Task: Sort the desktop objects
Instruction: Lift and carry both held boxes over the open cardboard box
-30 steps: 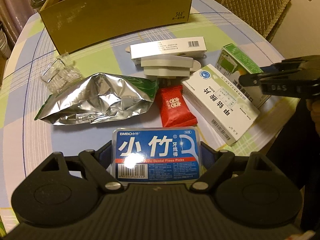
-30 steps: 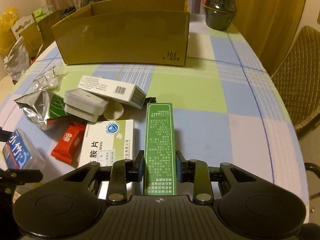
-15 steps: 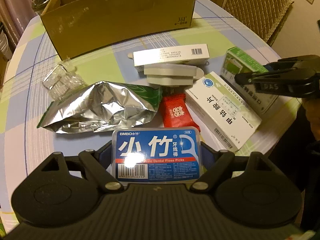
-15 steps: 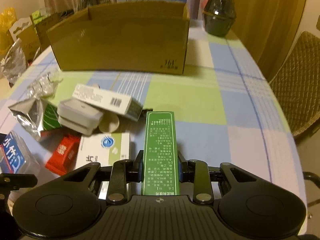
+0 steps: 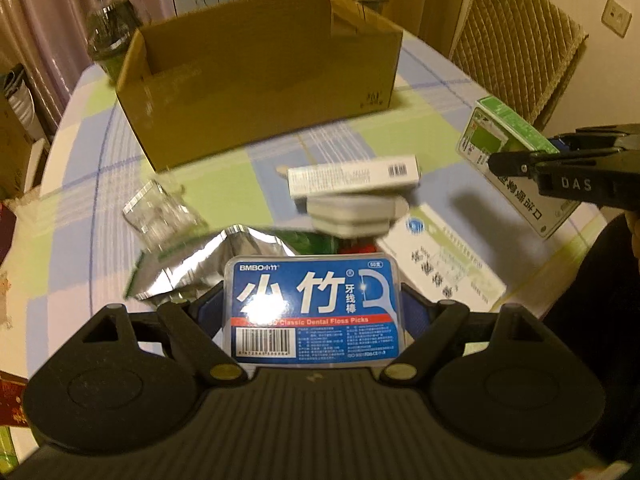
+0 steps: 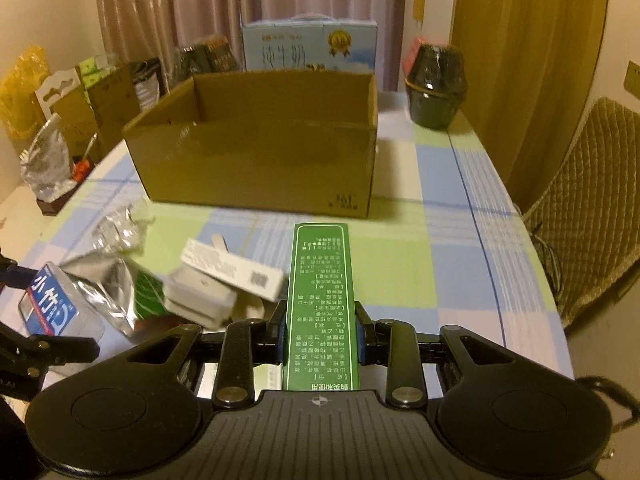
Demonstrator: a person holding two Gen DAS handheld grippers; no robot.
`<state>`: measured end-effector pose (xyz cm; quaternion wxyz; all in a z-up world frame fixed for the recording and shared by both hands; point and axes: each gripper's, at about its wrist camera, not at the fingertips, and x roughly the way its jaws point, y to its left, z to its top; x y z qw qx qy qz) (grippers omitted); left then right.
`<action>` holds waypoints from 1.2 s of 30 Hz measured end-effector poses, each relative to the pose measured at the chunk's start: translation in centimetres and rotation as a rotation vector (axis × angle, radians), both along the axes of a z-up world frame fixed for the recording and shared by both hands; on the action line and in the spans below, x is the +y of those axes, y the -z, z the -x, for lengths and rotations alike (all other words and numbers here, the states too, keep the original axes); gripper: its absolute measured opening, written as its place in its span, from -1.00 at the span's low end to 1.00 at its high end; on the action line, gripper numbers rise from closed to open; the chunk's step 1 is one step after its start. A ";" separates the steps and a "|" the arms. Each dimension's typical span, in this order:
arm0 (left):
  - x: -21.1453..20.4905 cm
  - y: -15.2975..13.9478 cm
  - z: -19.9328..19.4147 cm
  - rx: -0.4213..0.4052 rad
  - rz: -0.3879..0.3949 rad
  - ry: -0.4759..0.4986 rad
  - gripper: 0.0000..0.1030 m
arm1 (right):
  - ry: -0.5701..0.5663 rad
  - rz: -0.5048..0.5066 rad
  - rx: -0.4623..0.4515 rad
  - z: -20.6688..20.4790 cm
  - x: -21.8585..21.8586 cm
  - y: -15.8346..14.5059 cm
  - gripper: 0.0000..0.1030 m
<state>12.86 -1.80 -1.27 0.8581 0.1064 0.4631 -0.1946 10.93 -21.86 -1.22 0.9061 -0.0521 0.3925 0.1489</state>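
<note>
Both loads are riding higher than a second ago, and the open cardboard box (image 5: 260, 84) is now showing its inside to each camera. My left tongs (image 5: 314, 312) are clamping the floss pick case (image 5: 312, 310), a glossy clear-plastic box with a blue label, off the checked tabletop (image 5: 72, 216). My right tongs (image 6: 320, 330) are squeezing the green carton (image 6: 321, 304), a long matte cardboard box printed with white text, pointing at the cardboard box.

Below the case, the crinkled foil pouch (image 5: 192, 260), a clear plastic wrapper (image 5: 160, 212), a white barcoded carton (image 5: 354, 176) lying on a rounded grey-white case (image 5: 352, 214), and a flat white medicine box (image 5: 444, 256) are lying clustered; most are motion-blurred. The left camera is showing the green carton's pale front face from the side, which the right camera is not; the right camera alone is catching the milk carton pack (image 6: 310, 46) behind the box.
</note>
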 end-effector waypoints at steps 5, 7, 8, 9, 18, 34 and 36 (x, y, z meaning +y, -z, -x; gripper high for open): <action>0.1 -2.3 -1.4 -0.042 0.007 -0.013 0.61 | -0.023 -0.014 -0.026 -1.1 0.9 -2.3 -0.47; 0.1 -3.1 -2.2 -0.056 0.007 -0.015 0.61 | -0.029 -0.021 -0.034 -1.9 1.1 -3.0 -0.47; 0.0 -3.4 -2.6 -0.062 0.006 -0.017 0.61 | -0.031 -0.025 -0.038 -2.3 1.2 -3.4 -0.47; 0.0 -3.6 -3.0 -0.068 0.004 -0.019 0.61 | -0.035 -0.026 -0.043 -2.7 1.4 -3.8 -0.47; 0.0 -6.5 -8.7 -0.119 0.007 -0.028 0.61 | -0.071 -0.050 -0.067 -7.9 2.9 -6.5 -0.47; -0.4 -6.9 -20.9 -0.145 0.015 -0.057 0.61 | -0.108 -0.054 -0.096 -18.9 6.5 -7.6 -0.47; -0.5 -6.5 -21.9 -0.141 0.018 -0.059 0.61 | -0.109 -0.059 -0.088 -20.3 7.0 -7.2 -0.47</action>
